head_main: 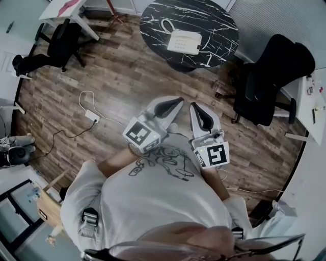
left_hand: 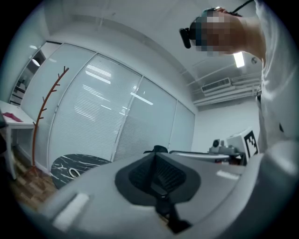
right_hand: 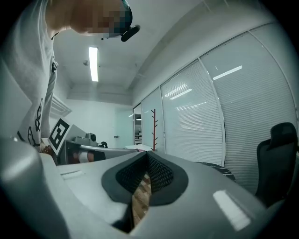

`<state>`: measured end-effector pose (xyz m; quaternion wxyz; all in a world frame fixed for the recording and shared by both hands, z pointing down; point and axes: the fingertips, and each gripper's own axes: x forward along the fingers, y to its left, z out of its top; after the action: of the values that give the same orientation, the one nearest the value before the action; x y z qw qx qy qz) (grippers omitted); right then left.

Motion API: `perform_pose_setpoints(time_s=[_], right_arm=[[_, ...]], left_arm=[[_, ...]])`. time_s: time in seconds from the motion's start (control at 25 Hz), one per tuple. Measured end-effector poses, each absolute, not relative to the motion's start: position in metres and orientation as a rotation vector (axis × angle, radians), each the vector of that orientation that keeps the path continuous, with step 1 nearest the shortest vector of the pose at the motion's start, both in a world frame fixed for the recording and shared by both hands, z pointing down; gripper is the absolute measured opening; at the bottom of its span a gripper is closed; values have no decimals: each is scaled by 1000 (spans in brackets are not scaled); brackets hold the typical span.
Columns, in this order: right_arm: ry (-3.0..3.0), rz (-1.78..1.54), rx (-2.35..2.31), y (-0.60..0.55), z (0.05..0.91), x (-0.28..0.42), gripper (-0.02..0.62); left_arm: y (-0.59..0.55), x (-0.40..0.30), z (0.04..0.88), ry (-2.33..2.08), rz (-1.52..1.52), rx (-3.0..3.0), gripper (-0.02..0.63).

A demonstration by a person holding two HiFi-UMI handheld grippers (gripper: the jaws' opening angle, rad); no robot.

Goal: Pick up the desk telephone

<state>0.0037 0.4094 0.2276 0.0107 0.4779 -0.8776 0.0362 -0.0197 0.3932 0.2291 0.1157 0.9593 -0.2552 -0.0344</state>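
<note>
The white desk telephone [head_main: 184, 42] lies on a round black marble table [head_main: 158, 25] at the far end of the room, its cord looped beside it. Both grippers are held close to the person's chest, far from the phone and pointing level toward it. The left gripper [head_main: 175, 103] is shut with nothing between its jaws, and so is the right gripper [head_main: 195, 108]. In the left gripper view the shut jaws [left_hand: 155, 156] face glass walls, with the table edge [left_hand: 77, 168] low at the left. In the right gripper view the jaws [right_hand: 147, 156] meet at the tips, empty.
A black office chair [head_main: 270, 76] stands right of the table, another [head_main: 56, 46] by a white desk [head_main: 66, 10] at the far left. A power strip with its cable [head_main: 91, 116] lies on the wood floor. A coat stand [left_hand: 44, 112] stands near the glass wall.
</note>
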Motion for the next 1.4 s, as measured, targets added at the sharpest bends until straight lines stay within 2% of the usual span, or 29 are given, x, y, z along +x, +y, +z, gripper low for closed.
perform_pose_setpoints(time_s=[0.6, 1.4], right_arm=[[-2745, 141, 1463, 381, 241, 27, 6], [-2721, 145, 1461, 204, 244, 15, 6]], left_arm=[[366, -1, 242, -795, -98, 2770, 2], [187, -8, 246, -758, -122, 2775, 2]])
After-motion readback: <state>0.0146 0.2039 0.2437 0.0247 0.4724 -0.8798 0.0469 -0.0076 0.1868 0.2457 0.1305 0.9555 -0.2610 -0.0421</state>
